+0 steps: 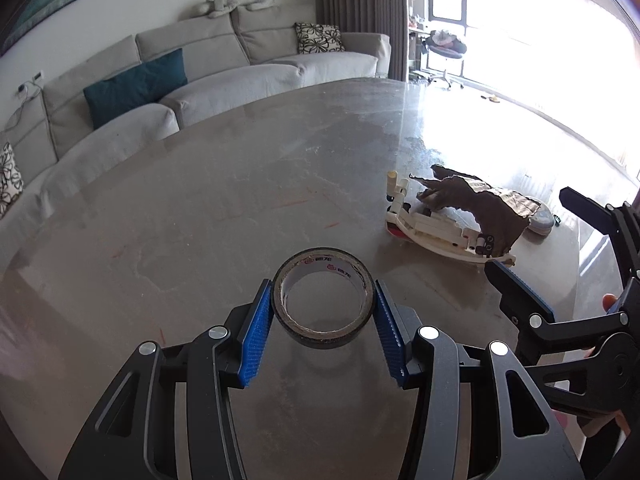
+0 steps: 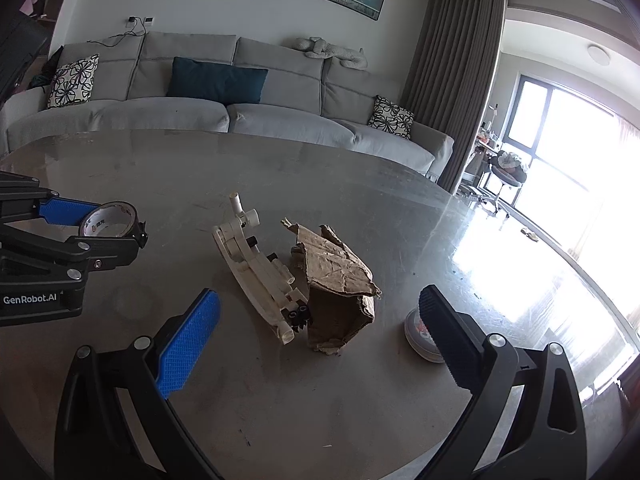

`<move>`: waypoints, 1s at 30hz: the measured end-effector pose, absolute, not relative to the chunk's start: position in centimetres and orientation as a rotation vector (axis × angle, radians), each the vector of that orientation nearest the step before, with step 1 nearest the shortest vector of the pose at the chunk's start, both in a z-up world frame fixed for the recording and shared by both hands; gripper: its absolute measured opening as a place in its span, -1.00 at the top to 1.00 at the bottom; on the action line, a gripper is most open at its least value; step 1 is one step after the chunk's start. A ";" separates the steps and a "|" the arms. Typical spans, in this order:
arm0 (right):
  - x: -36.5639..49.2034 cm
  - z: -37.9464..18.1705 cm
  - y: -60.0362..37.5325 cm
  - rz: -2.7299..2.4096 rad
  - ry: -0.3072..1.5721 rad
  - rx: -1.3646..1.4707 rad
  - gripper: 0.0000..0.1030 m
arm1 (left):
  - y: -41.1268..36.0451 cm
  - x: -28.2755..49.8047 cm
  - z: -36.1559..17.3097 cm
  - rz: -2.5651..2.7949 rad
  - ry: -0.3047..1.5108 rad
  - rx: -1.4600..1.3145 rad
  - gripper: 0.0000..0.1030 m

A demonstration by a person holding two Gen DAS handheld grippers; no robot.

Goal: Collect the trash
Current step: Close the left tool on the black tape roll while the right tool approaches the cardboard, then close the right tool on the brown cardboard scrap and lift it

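My left gripper (image 1: 323, 300) is shut on a black tape roll (image 1: 323, 322) and holds it above the grey table (image 1: 200, 208); the roll also shows in the right wrist view (image 2: 108, 220). A torn piece of brown cardboard (image 2: 340, 292) lies on the table, leaning against a white plastic toy piece (image 2: 260, 268). Both also show in the left wrist view, the cardboard (image 1: 480, 204) and the toy (image 1: 432, 232). My right gripper (image 2: 320, 312) is open and empty, its jaws wide apart just in front of the cardboard and the toy.
A small round lid (image 2: 420, 340) lies right of the cardboard, partly behind my right finger. A grey sofa (image 2: 224, 116) with cushions stands beyond the table's far edge. A bright window (image 2: 568, 152) is at the right.
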State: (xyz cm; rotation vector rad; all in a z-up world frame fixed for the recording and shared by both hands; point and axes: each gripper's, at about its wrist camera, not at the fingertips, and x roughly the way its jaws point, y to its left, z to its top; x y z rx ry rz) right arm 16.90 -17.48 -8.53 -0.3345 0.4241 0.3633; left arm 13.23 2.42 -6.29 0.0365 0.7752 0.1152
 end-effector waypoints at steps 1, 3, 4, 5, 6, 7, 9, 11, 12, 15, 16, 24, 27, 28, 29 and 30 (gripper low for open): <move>17.2 -8.5 -17.4 0.362 0.423 -0.335 -0.92 | 2.4 13.2 -6.1 0.116 0.769 0.035 0.03; 17.8 -8.3 -17.3 0.364 0.424 -0.330 -0.92 | 2.5 13.1 -5.8 0.116 0.759 0.033 0.03; 18.1 -8.2 -17.2 0.359 0.420 -0.331 -0.92 | 2.6 13.1 -5.6 0.119 0.754 0.030 0.03; 18.4 -8.0 -17.2 0.354 0.417 -0.333 -0.92 | 2.6 13.1 -5.4 0.117 0.751 0.025 0.03; 18.7 -7.9 -17.1 0.359 0.420 -0.331 -0.92 | 2.7 13.1 -5.3 0.116 0.749 0.022 0.03; 19.0 -7.8 -17.1 0.364 0.422 -0.326 -0.92 | 2.8 13.1 -5.2 0.119 0.745 0.019 0.03; 19.8 -7.7 -17.0 0.355 0.436 -0.328 -0.92 | 2.8 13.1 -5.1 0.113 0.747 0.012 0.03; 20.5 -7.7 -16.8 0.353 0.453 -0.319 -0.92 | 2.9 13.1 -5.1 0.116 0.745 0.012 0.03; 21.0 -7.8 -16.7 0.352 0.467 -0.320 -0.92 | 2.9 13.2 -5.0 0.111 0.748 0.012 0.03; 22.0 -8.1 -16.5 0.350 0.503 -0.323 -0.50 | 3.1 13.2 -4.9 0.110 0.743 0.012 0.03; 22.3 -8.3 -16.4 0.338 0.514 -0.329 -0.41 | 3.1 13.2 -4.9 0.106 0.743 0.013 0.03; 23.3 -9.5 -16.8 0.328 0.583 -0.293 0.00 | 3.0 12.8 -4.9 0.103 0.723 0.017 0.03; 23.2 -9.5 -17.0 0.338 0.587 -0.289 0.02 | 3.0 12.8 -4.9 0.095 0.725 0.020 0.02; 23.1 -9.4 -17.1 0.342 0.582 -0.286 0.03 | 2.9 12.7 -4.9 0.099 0.721 0.023 0.03; 23.1 -9.3 -17.2 0.345 0.582 -0.290 0.04 | 2.9 12.7 -4.8 0.097 0.720 0.024 0.03; 23.1 -9.3 -17.2 0.346 0.579 -0.293 0.05 | 2.9 12.8 -4.8 0.093 0.721 0.025 0.03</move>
